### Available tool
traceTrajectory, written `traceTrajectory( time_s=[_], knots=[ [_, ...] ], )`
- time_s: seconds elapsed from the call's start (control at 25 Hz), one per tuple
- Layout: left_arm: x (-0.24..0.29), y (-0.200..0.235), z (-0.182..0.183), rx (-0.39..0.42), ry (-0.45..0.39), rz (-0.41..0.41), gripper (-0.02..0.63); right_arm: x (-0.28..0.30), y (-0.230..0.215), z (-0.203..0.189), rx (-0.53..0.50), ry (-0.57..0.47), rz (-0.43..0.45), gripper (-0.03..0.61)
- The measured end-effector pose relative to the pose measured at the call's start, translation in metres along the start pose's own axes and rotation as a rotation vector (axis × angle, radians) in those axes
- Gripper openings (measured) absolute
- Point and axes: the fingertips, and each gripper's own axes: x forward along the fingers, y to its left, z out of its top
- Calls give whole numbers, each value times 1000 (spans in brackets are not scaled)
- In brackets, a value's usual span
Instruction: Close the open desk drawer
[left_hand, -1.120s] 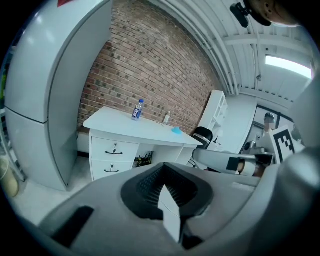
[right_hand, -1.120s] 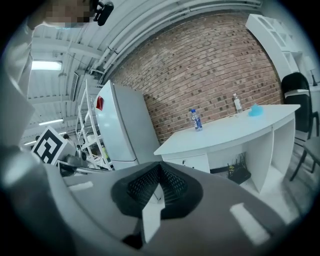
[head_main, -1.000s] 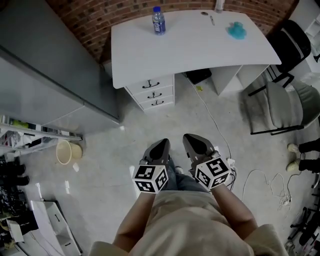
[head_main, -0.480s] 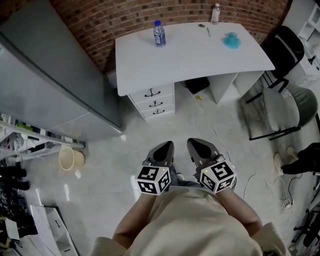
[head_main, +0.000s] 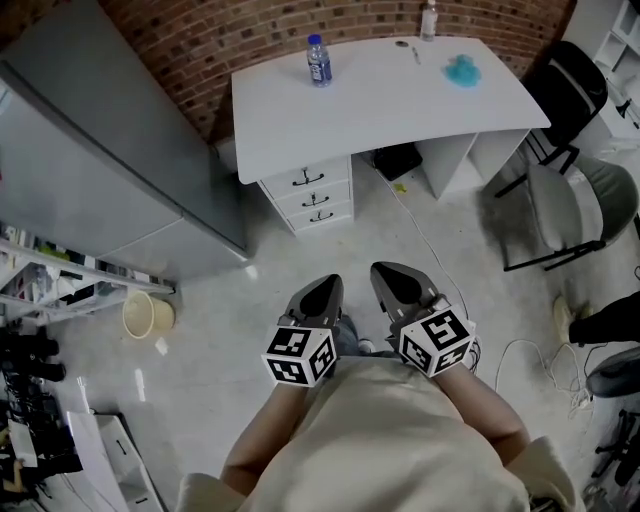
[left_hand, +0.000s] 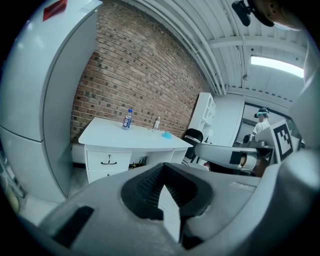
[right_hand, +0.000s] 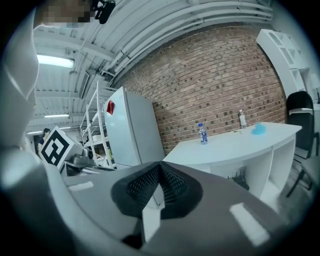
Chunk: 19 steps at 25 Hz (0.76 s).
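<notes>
The left claw and right claw are clenched, empty. The drawers are located well ahead, nearer the left claw.

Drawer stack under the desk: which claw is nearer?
Left. The left claw is directly in line with the drawer stack, well short of it; the right claw sits alongside, offset toward the open side of the desk, slightly farther.

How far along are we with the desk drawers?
Done: nothing I can confirm; the three drawers look flush under the desk. In hand: nothing; left gripper and right gripper have jaws shut, empty, well short of the desk. Left: approach, check the drawers, push in any that sticks out.
</notes>
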Motion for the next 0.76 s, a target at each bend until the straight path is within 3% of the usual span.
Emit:
traceTrajectory(
  time_s=[0.76],
  knots=[
    [-4,1,0,-14,-9,-8,-3,1,7,-5,-4,-2,-9,3]
  ],
)
